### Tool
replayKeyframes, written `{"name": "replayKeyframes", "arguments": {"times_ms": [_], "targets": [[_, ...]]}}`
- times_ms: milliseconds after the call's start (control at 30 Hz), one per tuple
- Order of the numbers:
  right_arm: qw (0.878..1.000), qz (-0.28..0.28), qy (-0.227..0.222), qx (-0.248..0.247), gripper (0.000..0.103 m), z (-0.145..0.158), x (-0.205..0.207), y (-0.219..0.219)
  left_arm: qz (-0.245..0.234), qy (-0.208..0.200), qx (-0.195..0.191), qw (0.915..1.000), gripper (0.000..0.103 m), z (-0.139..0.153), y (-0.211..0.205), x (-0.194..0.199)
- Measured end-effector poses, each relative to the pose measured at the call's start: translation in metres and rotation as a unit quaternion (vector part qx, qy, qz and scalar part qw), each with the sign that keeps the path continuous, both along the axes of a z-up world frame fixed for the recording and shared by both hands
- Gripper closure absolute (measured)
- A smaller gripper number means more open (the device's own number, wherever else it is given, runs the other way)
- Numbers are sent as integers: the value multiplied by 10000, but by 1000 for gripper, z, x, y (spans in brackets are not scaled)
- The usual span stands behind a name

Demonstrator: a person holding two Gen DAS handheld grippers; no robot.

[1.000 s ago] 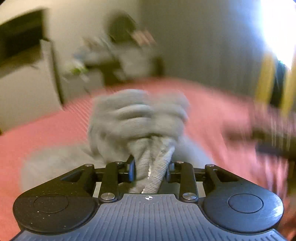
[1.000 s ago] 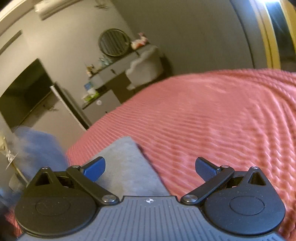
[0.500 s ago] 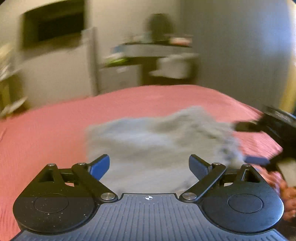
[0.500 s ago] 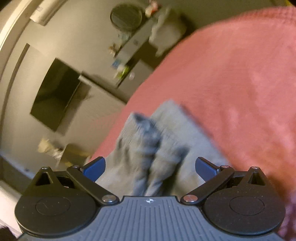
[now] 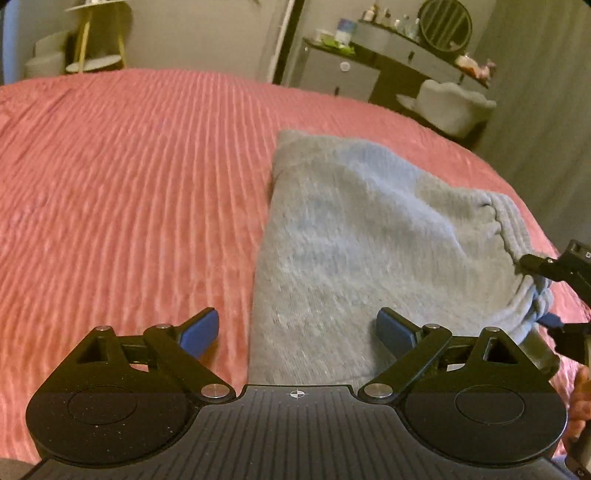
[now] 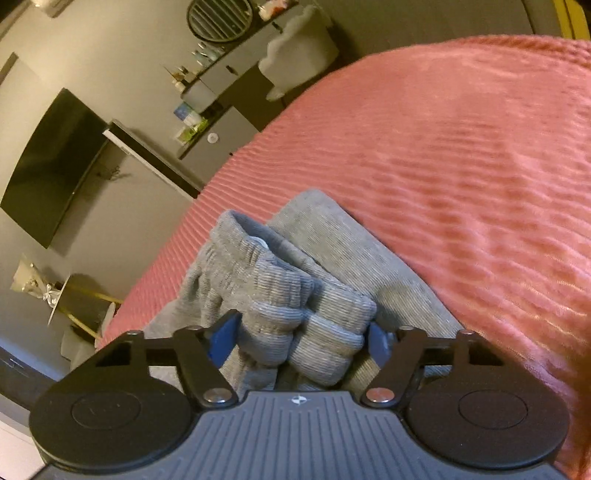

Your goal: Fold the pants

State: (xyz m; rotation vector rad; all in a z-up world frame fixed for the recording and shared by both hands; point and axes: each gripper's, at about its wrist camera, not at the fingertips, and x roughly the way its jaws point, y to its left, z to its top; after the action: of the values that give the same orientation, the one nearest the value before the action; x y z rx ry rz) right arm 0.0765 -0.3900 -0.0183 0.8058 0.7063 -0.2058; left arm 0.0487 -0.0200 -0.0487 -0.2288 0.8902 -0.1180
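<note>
Two grippers over pink ribbed bedspread (image 5: 122,192). Grey pants (image 5: 351,240) folded, lying on right part of bed. Left gripper (image 5: 297,330) released, wide, nothing between pads, hovering at pants' near left edge. Right gripper (image 6: 299,338) just been closing, pads pressing bunched ribbed cuffs (image 6: 306,321) at pants' right end. Far side: dark dresser (image 5: 373,70), round mirror (image 5: 445,24), white chair (image 5: 450,101), wall TV (image 6: 51,166). No readable writing.

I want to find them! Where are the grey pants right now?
The grey pants lie on the pink bedspread, right of middle in the left view, their bunched waistband between the right tongs.
</note>
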Motion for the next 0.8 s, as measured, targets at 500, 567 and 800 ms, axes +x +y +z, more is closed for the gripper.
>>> {"name": "replayKeyframes", "arguments": {"times_ms": [500,567,800], "targets": [[9976,-246,-647,-66,48,38,-70,5,385,-166,-392,9983,7,4,19,-10],[9971,-180,131,-726,21,20,-60,1,337,17,-194,9992,7,2,15,-5],[9811,-75,-344,-1901,10,40,-62,22,271,-262,366,9986,7,21,11,13]]}}
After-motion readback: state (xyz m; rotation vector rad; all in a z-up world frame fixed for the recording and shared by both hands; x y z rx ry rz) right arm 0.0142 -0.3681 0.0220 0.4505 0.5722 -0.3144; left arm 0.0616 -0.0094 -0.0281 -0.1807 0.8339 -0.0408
